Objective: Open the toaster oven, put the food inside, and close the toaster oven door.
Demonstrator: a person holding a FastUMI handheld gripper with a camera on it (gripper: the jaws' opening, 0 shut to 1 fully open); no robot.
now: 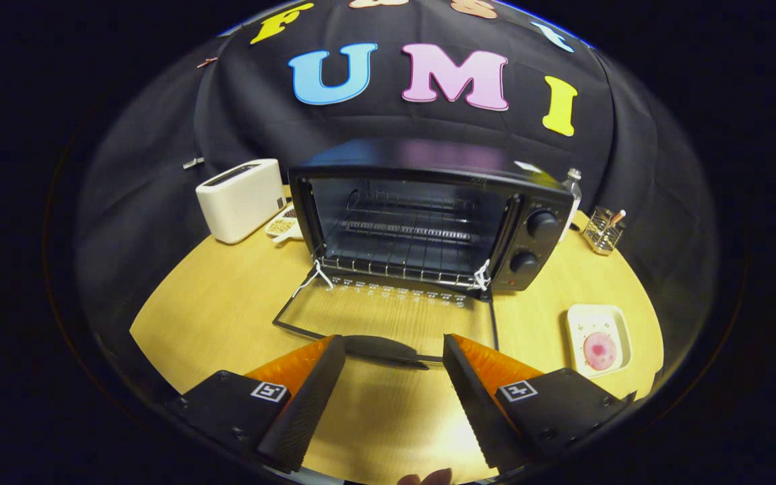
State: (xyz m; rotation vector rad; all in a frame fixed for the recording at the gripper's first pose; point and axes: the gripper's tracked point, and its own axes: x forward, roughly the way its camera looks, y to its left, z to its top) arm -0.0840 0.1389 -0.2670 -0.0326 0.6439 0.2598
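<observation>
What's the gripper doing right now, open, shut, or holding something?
Gripper: open, holding nothing; its fingers sit spread on either side of the handle of the lowered toaster oven door.

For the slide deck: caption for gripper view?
Open gripper at lowered toaster oven door; food waits on plate.
</observation>
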